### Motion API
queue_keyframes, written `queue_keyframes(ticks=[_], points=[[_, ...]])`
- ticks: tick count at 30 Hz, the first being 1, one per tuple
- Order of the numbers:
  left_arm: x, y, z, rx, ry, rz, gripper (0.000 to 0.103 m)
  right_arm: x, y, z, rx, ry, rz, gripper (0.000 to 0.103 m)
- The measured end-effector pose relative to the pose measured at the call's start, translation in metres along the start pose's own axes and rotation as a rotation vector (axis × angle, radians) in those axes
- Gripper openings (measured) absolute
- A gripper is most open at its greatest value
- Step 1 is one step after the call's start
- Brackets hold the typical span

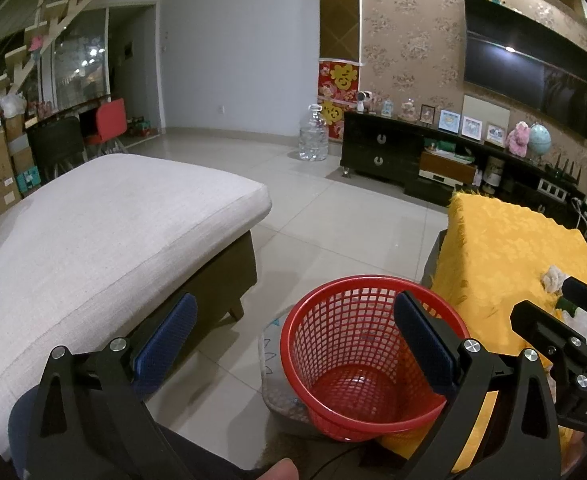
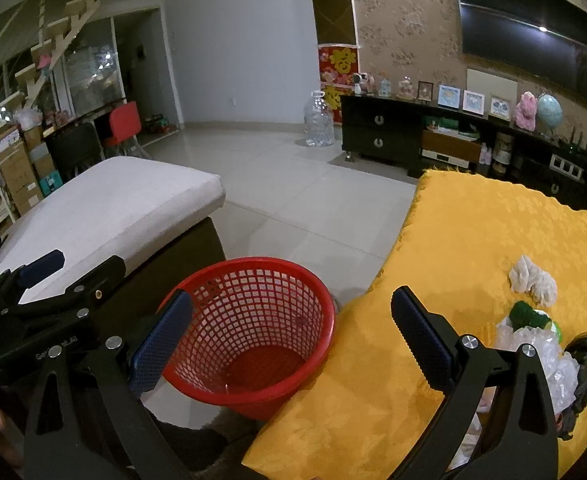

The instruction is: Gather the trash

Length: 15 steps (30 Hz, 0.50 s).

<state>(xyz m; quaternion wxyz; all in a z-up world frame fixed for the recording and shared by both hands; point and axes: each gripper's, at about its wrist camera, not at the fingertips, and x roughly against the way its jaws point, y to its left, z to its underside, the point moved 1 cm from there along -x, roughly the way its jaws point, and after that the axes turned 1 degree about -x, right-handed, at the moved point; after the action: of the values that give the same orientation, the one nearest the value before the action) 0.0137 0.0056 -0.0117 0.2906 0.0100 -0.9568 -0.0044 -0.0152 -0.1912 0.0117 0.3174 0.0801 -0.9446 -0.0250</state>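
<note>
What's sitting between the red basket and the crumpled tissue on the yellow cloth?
Only bare yellow cloth separates the red basket from the crumpled tissue, in the right wrist view.

Both grippers' fingers [image 1: 165, 340] [image 2: 417, 332] spread wide

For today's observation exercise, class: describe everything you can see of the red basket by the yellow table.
The red basket is a round, tapered bin that looks like plastic, with open lattice walls, a smooth rolled rim and a solid bottom. It stands upright on the tiled floor, partly on a pale mat, between the grey cushion and the yellow cloth, whose edge is close against it; contact is unclear. It looks empty. Neither gripper touches it.
</note>
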Motion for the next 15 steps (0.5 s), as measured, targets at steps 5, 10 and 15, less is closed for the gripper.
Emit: queue_keyframes(ticks=[5, 10, 15], points=[[-0.0002, 0.0003, -0.0008, -0.002, -0.001, 0.0, 0.095, -0.0001, -0.0008, 0.0012, 0.003, -0.005, 0.0, 0.097], [0.001, -0.0001, -0.0012, -0.002, 0.0, -0.001, 0.095, 0.0001, -0.0009, 0.0009, 0.004, -0.005, -0.001, 0.097], [0.0009, 0.0001, -0.0013, -0.003, -0.001, -0.001, 0.095, -0.0003, -0.0005, 0.0019, 0.003, -0.006, -0.001, 0.097]])
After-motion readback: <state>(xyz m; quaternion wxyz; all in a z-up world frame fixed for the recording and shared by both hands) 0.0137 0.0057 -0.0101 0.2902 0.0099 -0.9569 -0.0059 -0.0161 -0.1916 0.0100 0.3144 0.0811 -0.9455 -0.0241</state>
